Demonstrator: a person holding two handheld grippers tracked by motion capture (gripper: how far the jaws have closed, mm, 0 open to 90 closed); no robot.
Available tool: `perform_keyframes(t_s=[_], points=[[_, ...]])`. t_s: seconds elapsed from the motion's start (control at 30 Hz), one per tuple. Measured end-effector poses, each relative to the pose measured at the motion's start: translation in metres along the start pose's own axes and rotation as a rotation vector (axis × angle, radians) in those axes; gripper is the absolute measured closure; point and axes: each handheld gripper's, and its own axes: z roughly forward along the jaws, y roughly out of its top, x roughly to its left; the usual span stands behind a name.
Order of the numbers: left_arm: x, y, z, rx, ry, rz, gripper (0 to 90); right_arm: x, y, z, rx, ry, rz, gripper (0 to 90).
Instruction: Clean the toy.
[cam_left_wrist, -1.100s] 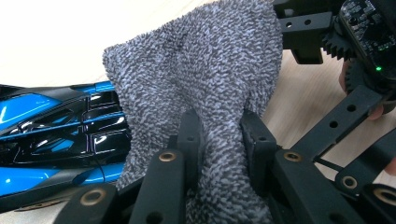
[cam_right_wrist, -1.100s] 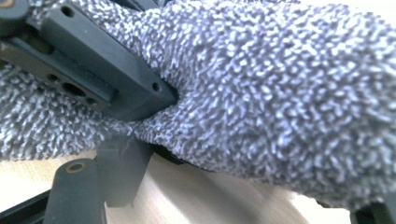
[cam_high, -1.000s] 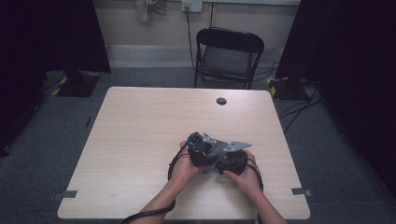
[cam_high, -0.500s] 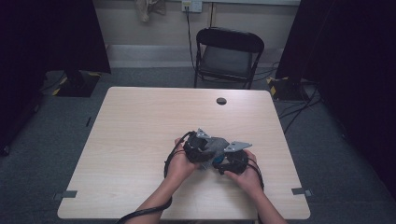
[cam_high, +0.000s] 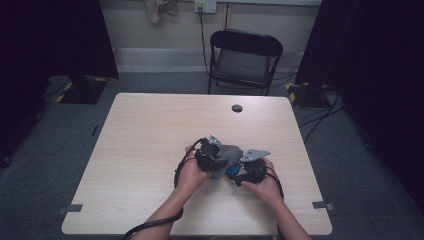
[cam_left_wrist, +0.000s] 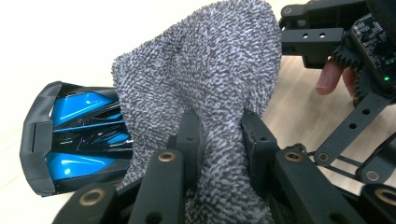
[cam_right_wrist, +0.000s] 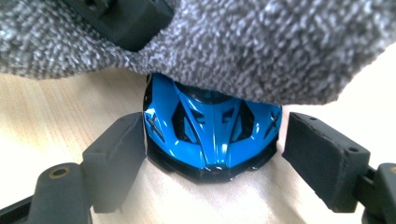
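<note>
Left gripper (cam_left_wrist: 219, 126): shut tight on the grey cloth (cam_left_wrist: 210, 60), with the soft stuff bunched up between both black jaws. Drapes the cloth over the blue toy car (cam_left_wrist: 79, 126), most likely to rub it clean. Shows up in the high view too, the left gripper (cam_high: 210, 155) with the cloth (cam_high: 227, 152) hanging from it.

Right gripper (cam_right_wrist: 212, 154): jaws apart, just been opening, with the car's nose (cam_right_wrist: 210, 126) between them. Not squeezing now. Leaves a clear gap on one side; may brush the car on the other side, hard to tell. Probably there to keep the car from sliding while the cloth rubs. Sits close beside the other gripper in the high view (cam_high: 250, 172).

Car (cam_high: 232, 169): flat on the tabletop (cam_high: 150, 130), right of the middle and closer to the near edge than the far edge. Not close enough to any edge to fall off.

Room to move: lots of bare wood to the left and toward the far edge. Less room toward the near edge, where both arms come in. Small black round thing (cam_high: 237, 108) near the far edge, well apart from the car. Black chair (cam_high: 245, 55) past the far edge, out of the way.
</note>
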Motion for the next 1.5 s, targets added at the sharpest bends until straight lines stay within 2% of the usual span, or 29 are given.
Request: perform_keyframes(t_s=[0.13, 0.23, 0.4, 0.53, 0.63, 0.73, 0.87, 0.97, 1.03, 1.27, 1.5], points=[[0.000, 0.000, 0.001, 0.001, -0.001, -0.001, 72.6, -0.001, 0.003, 0.003, 0.000, 0.023, -0.014, 21.1], [-0.001, 0.000, 0.001, 0.004, 0.001, -0.003, 72.6, 0.000, 0.004, 0.006, 0.031, 0.017, -0.042, 20.3], [-0.001, 0.000, 0.001, -0.002, 0.008, -0.006, 72.4, -0.001, 0.004, 0.007, 0.033, 0.022, -0.011, 23.4], [-0.002, 0.001, 0.001, -0.004, 0.007, -0.016, 72.3, 0.000, 0.004, 0.007, 0.032, 0.010, -0.007, 23.5], [-0.007, 0.001, 0.002, -0.007, -0.009, 0.002, 72.3, 0.000, 0.004, 0.007, 0.032, 0.009, -0.004, 23.5], [-0.011, 0.001, 0.008, 0.003, -0.018, 0.014, 72.3, 0.001, 0.004, 0.007, 0.033, 0.006, -0.002, 23.5], [-0.011, -0.001, 0.018, 0.002, -0.018, 0.004, 72.4, 0.001, 0.003, 0.006, 0.033, 0.003, 0.001, 23.9], [-0.013, -0.001, 0.018, 0.008, -0.003, 0.022, 72.6, 0.001, 0.003, 0.006, 0.032, 0.002, 0.003, 24.0], [-0.013, -0.001, 0.018, 0.002, -0.007, 0.008, 72.6, 0.001, 0.003, 0.006, 0.032, 0.001, 0.004, 24.0], [-0.009, -0.001, 0.015, -0.006, 0.012, 0.007, 72.7, 0.002, 0.003, 0.006, 0.032, -0.001, 0.007, 24.0], [0.001, 0.000, 0.011, -0.025, 0.062, 0.001, 72.7, 0.002, 0.003, 0.006, 0.032, -0.002, 0.007, 24.1]])
